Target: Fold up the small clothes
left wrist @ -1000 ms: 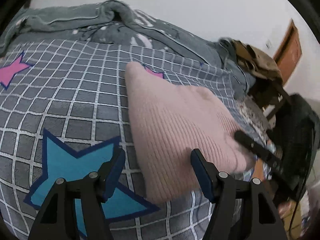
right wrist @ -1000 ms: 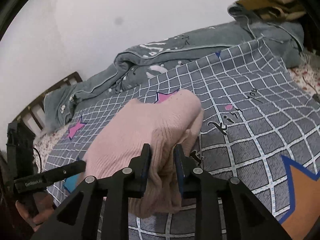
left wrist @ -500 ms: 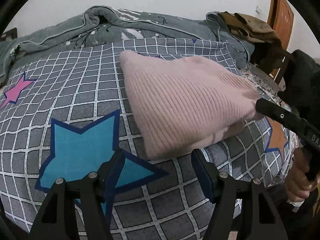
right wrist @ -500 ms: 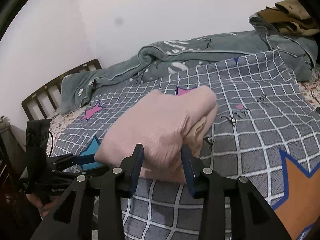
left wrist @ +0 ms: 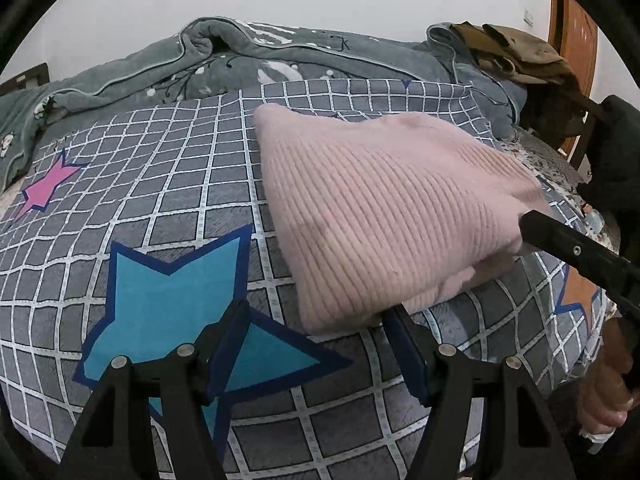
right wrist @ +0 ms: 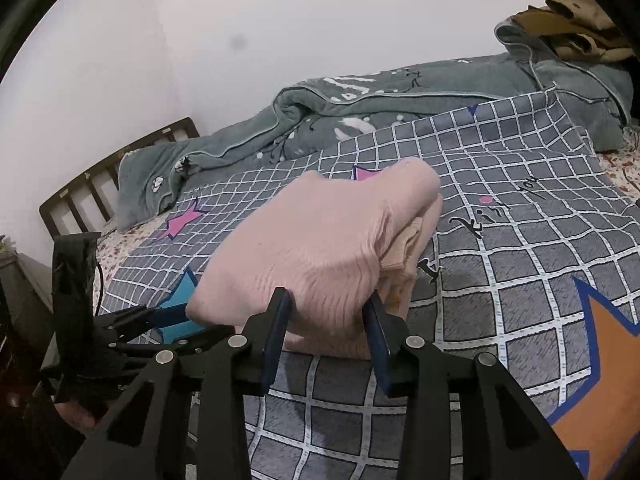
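A folded pink ribbed sweater (left wrist: 384,216) lies on the grey checked bed cover (left wrist: 160,184). My left gripper (left wrist: 316,312) stands open just short of the sweater's near corner, above a blue star print, with nothing between its pads. In the right wrist view the sweater (right wrist: 320,232) bulges toward my right gripper (right wrist: 326,298). Its jaws stand apart with the sweater's thick near edge between the fingertips, and the pads do not press on it. One right finger (left wrist: 560,244) shows at the sweater's right end in the left wrist view. The left gripper (right wrist: 160,316) shows at the sweater's far left.
A crumpled grey blanket (left wrist: 280,60) runs along the wall at the back. Brown clothes (left wrist: 516,52) are piled at the far right corner beside a wooden door (left wrist: 576,40). A slatted headboard (right wrist: 100,184) stands at the left. A person's hand (left wrist: 604,392) holds the right gripper's handle.
The right gripper, shut on the sweater's fold a second ago, has opened and let it settle on the bed. Both grippers drew back a little, and the left one rolled.
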